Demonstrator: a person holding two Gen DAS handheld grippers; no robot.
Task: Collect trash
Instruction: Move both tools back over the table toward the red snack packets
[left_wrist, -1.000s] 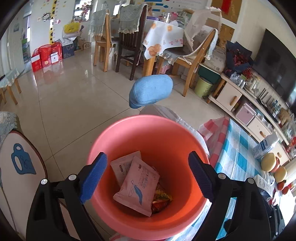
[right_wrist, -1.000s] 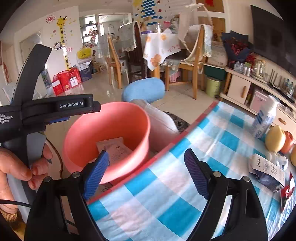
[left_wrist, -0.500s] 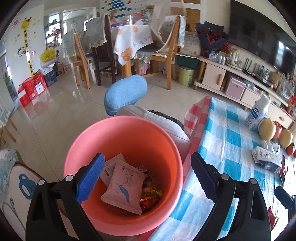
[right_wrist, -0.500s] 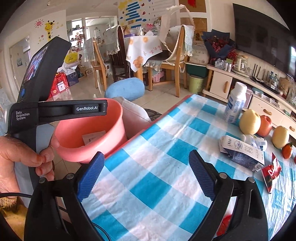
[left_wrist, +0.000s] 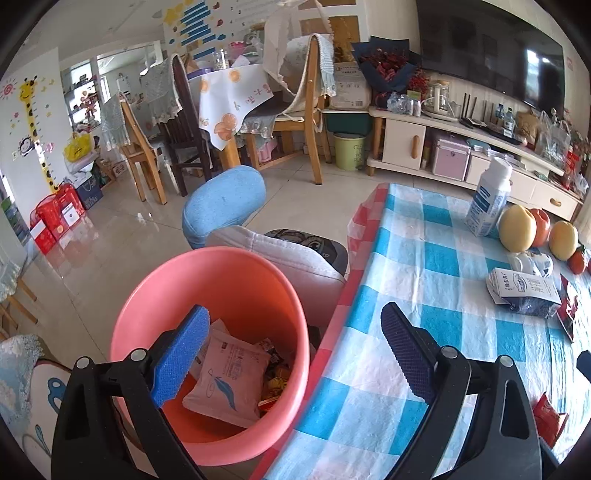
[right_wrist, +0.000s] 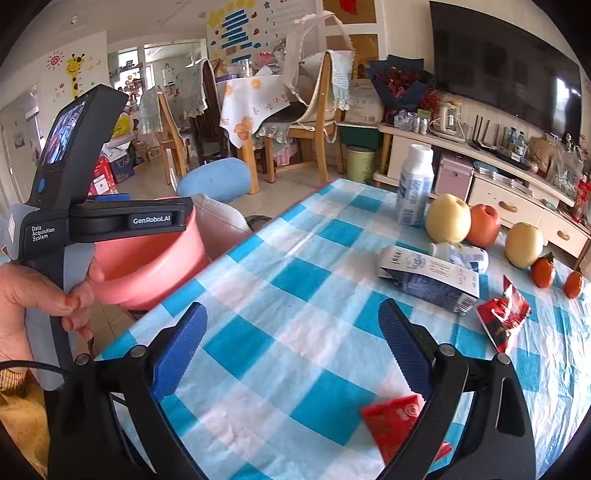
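A pink bucket (left_wrist: 207, 280) is sitting just off the table's (right_wrist: 258, 314) left edge, already holding a pale wipes packet (left_wrist: 225, 384) and snack wrappers. Trash is still lying on the checked cloth: a flattened blue-and-white carton (right_wrist: 430, 277) and a torn red wrapper (right_wrist: 502, 314) toward the right edge, and a red packet (right_wrist: 399, 424) at the near edge. The task is looking partly done. The left gripper (left_wrist: 295, 358) is hanging empty, jaws spread, over the bucket rim. The right gripper (right_wrist: 291, 343), jaws having just widened and empty, is hovering over the cloth. Compared with a second earlier, both views are showing much more table and less bucket.
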